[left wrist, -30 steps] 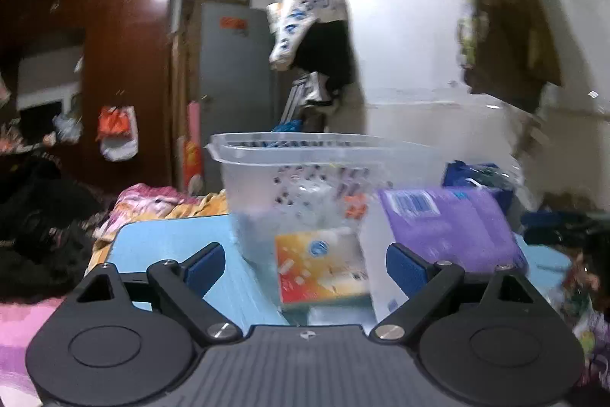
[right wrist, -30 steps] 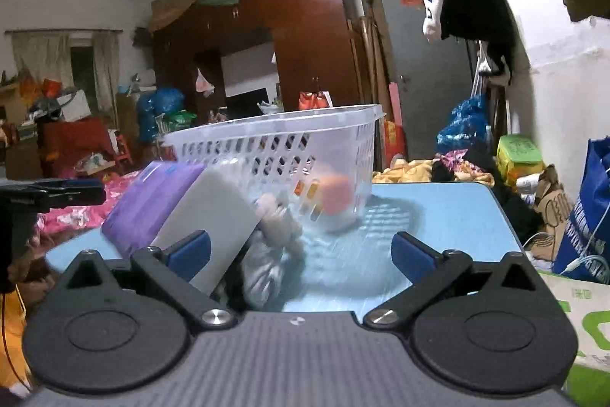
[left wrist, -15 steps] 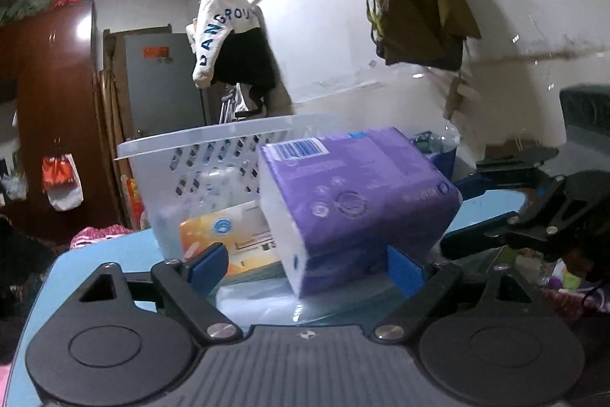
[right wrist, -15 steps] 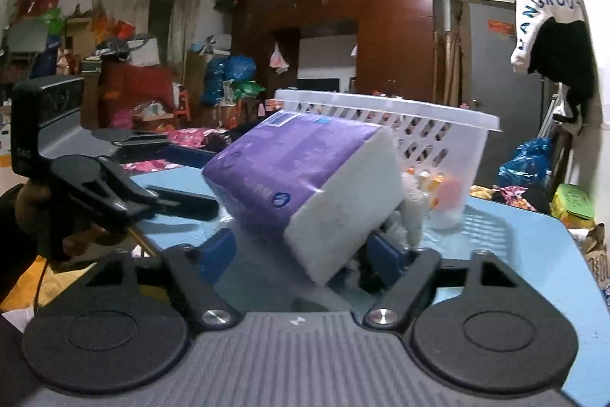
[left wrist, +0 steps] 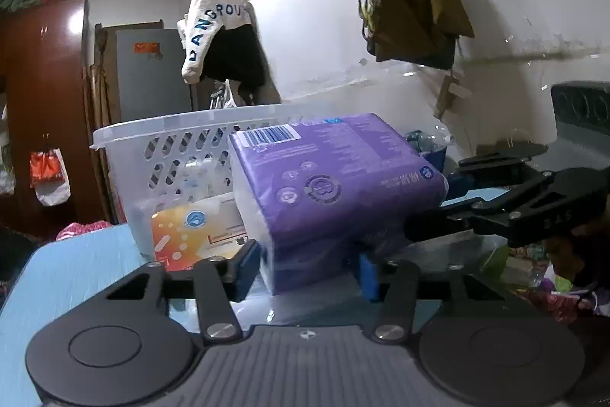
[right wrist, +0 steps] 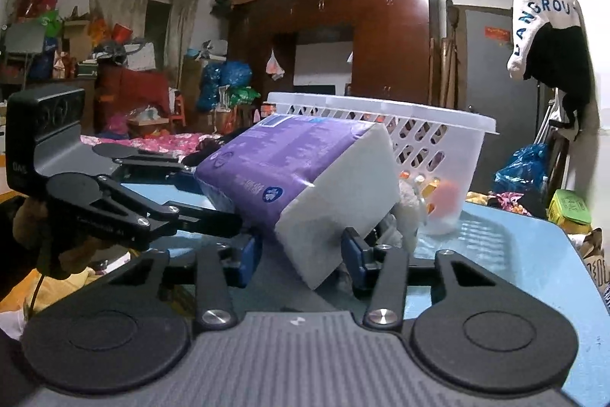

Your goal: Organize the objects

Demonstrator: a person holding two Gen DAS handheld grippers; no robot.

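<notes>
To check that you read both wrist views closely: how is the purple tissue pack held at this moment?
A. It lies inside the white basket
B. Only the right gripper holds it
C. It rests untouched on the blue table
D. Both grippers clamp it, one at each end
D: the purple tissue pack sits between the jaws of the left gripper, and the right gripper has closed on its white end.

Left claw [left wrist: 309, 264]: black linkage arms, blue pads [left wrist: 246, 264] at the tips, silver screw heads at the pivots.
Left claw base: two round black discs flanking a grey ribbed plate with a small white mark.
Right claw [right wrist: 299, 252]: same build, black arms, blue pads [right wrist: 352, 248], silver screws, grey ribbed plate.
Markings: faint lettering on the black arms, too small to read.
Housing: dark grey box with embossed circles.
</notes>
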